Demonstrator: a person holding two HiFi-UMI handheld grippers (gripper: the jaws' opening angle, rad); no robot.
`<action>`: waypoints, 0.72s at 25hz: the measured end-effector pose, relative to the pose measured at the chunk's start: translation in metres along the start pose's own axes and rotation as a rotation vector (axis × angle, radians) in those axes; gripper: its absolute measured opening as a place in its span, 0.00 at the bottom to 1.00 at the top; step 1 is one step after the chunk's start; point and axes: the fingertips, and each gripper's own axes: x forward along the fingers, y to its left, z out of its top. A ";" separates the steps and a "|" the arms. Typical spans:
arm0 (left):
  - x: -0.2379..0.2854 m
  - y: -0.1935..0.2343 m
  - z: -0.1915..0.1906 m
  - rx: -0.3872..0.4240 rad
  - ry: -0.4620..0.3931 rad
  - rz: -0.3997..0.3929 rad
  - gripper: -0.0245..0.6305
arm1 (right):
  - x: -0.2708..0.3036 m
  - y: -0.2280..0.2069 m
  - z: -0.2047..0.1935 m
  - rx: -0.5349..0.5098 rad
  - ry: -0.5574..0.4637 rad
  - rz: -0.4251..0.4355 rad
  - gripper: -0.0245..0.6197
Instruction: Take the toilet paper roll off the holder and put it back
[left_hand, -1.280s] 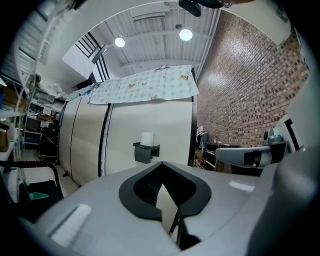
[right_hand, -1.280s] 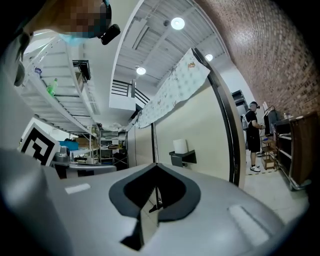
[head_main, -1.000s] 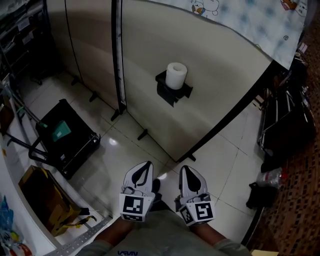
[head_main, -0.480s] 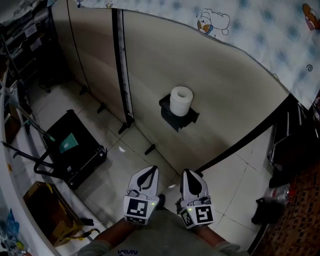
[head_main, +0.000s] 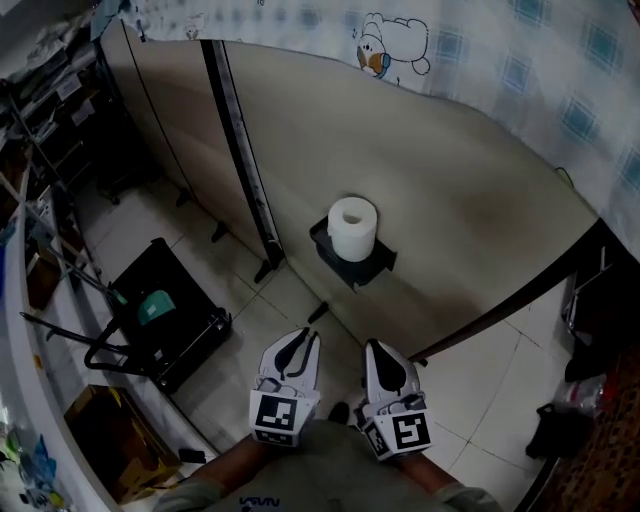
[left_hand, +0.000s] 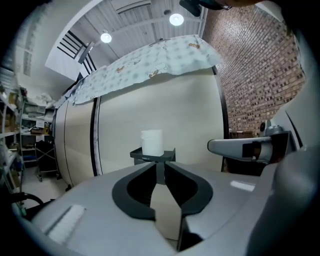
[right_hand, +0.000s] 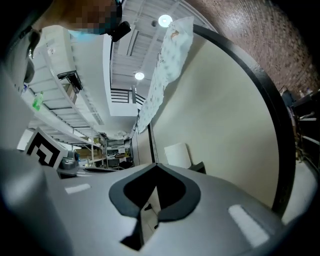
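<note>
Left gripper (head_main: 303, 336) jaws just opening, slightly apart, nothing between; right gripper (head_main: 373, 346) pressed together, empty. Toilet paper roll (head_main: 352, 228) upright on holder (head_main: 373, 268), well apart from both. Best: approach level, spread wider, clamp roll's sides.

Left claw (left_hand: 160, 163): jaws just opening, narrowly apart, nothing between them. Ahead, white toilet paper roll (left_hand: 152, 142) stands upright on black holder (left_hand: 150, 155), mounted on beige partition (left_hand: 190, 115).
</note>
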 end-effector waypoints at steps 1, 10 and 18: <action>0.005 0.000 -0.003 0.003 0.010 0.002 0.09 | 0.002 -0.004 -0.001 0.003 0.005 0.002 0.04; 0.043 -0.010 -0.015 0.026 0.064 -0.035 0.11 | 0.007 -0.031 0.000 -0.005 0.046 -0.014 0.04; 0.083 -0.005 -0.010 0.018 0.058 -0.111 0.14 | 0.030 -0.030 0.005 -0.090 0.100 0.000 0.04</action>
